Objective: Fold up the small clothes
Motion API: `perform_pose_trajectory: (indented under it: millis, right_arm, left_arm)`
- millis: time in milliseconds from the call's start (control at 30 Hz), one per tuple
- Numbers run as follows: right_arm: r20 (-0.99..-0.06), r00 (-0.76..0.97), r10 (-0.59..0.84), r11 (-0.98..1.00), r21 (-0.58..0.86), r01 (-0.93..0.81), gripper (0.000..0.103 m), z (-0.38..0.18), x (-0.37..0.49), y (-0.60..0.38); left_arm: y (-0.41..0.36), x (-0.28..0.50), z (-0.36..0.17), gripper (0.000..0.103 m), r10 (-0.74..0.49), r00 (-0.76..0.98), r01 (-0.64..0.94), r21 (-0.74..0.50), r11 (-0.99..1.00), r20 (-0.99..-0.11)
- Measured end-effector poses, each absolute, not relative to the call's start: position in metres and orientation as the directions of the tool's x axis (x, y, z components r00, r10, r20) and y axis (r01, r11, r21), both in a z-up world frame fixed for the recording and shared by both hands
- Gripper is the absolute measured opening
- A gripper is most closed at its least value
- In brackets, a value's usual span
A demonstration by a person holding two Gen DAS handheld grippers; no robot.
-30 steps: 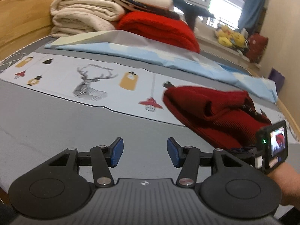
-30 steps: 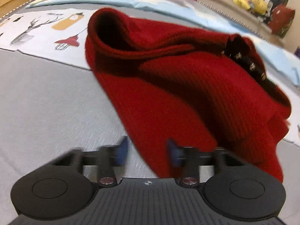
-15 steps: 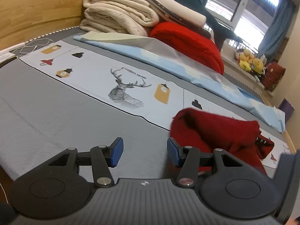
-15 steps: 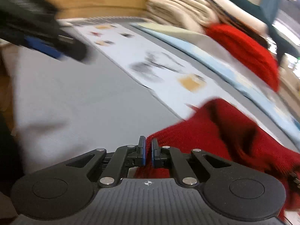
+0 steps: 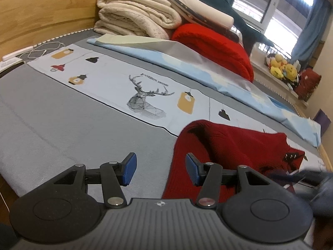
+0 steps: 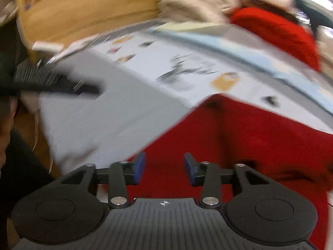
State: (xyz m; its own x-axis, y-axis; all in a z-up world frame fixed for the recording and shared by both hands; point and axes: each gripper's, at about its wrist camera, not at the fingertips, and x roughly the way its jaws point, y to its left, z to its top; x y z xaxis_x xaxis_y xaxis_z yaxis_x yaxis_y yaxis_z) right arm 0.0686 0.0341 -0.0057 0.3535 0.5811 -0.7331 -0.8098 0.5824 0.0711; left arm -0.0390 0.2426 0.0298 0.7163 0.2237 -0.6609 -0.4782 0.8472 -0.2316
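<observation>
A small dark red knit garment (image 5: 229, 145) lies crumpled on the grey bed cover, with dark buttons at its right edge. My left gripper (image 5: 160, 169) is open and empty, low over the cover; its right finger sits over the garment's near left edge. In the right wrist view, which is motion-blurred, the garment (image 6: 249, 145) fills the lower right. My right gripper (image 6: 164, 170) is open just above the garment's near edge and holds nothing. The right gripper shows as a dark blur in the left wrist view (image 5: 308, 177).
A printed runner with a deer (image 5: 145, 102) crosses the bed. Behind it lie a light blue sheet (image 5: 187, 62), stacked cream blankets (image 5: 135, 20) and a bright red blanket (image 5: 218, 41). A wooden headboard (image 5: 41, 10) stands left. Stuffed toys (image 5: 281, 68) sit at the window.
My right gripper was shut on the garment's edge half a second ago and is now open. The garment lies further left and more spread. My left gripper has swung left and stayed open.
</observation>
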Motion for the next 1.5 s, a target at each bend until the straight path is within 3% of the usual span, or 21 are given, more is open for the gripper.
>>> perform_pose_trajectory:
  millis: [233, 367, 467, 567, 633, 733, 900, 1067, 1133, 1267, 1367, 1433, 1500]
  right_arm:
    - [-0.655, 0.598, 0.461, 0.795, 0.005, -0.607, 0.056, 0.044, 0.128, -0.113]
    - [-0.633, 0.677, 0.376, 0.883, 0.023, -0.469, 0.063, 0.031, 0.153, -0.18]
    - [-0.642, 0.696, 0.321, 0.939, 0.123, -0.32, 0.064, 0.004, 0.167, -0.221]
    - [-0.73, 0.631, 0.263, 0.964, 0.172, -0.203, 0.064, -0.026, 0.183, -0.251]
    - [-0.742, 0.618, 0.261, 0.965, 0.198, -0.171, 0.064, -0.037, 0.187, -0.265]
    - [-0.78, 0.575, 0.245, 0.969, 0.206, -0.135, 0.064, -0.058, 0.19, -0.274]
    - [-0.839, 0.481, 0.253, 0.967, 0.224, -0.119, 0.065, -0.085, 0.205, -0.275]
    - [-0.914, 0.355, 0.195, 0.977, 0.149, -0.155, 0.064, -0.116, 0.212, -0.254]
    - [-0.937, 0.322, 0.133, 0.978, 0.072, -0.195, 0.061, -0.126, 0.211, -0.242]
    - [-0.941, 0.308, 0.141, 0.967, 0.064, -0.248, 0.03, -0.129, 0.206, -0.234]
    - [-0.931, 0.323, 0.169, 0.953, 0.07, -0.296, 0.015, -0.116, 0.197, -0.232]
    - [-0.917, 0.348, 0.194, 0.949, 0.085, -0.305, 0.014, -0.101, 0.194, -0.235]
    - [-0.896, 0.384, 0.222, 0.952, 0.114, -0.285, 0.014, -0.085, 0.189, -0.244]
  left_arm:
    - [0.22, -0.017, 0.052, 0.059, 0.204, 0.72, -0.408, -0.168, 0.897, -0.663]
    - [0.225, 0.01, 0.068, 0.059, 0.171, 0.735, -0.325, -0.119, 0.938, -0.656]
    - [0.232, 0.032, 0.065, 0.059, 0.161, 0.737, -0.252, -0.046, 0.967, -0.657]
    - [0.245, 0.049, 0.042, 0.059, 0.135, 0.71, -0.25, -0.069, 0.966, -0.691]
    - [0.255, 0.056, 0.016, 0.059, 0.098, 0.667, -0.288, -0.135, 0.948, -0.739]
    - [0.268, 0.077, -0.014, 0.059, -0.046, 0.54, -0.352, -0.275, 0.895, -0.84]
    - [0.26, 0.105, -0.05, 0.061, -0.085, 0.355, -0.333, -0.211, 0.919, -0.931]
    - [0.267, 0.115, -0.065, 0.061, -0.006, 0.296, -0.386, -0.126, 0.914, -0.955]
    - [0.274, 0.117, -0.068, 0.061, -0.025, 0.293, -0.423, -0.153, 0.893, -0.956]
    - [0.272, 0.125, -0.073, 0.061, -0.06, 0.277, -0.435, -0.181, 0.882, -0.959]
    - [0.258, 0.126, -0.081, 0.061, -0.09, 0.275, -0.421, -0.204, 0.884, -0.957]
    - [0.247, 0.119, -0.087, 0.059, -0.087, 0.278, -0.419, -0.203, 0.885, -0.957]
    - [0.244, 0.12, -0.088, 0.049, -0.082, 0.28, -0.424, -0.199, 0.884, -0.957]
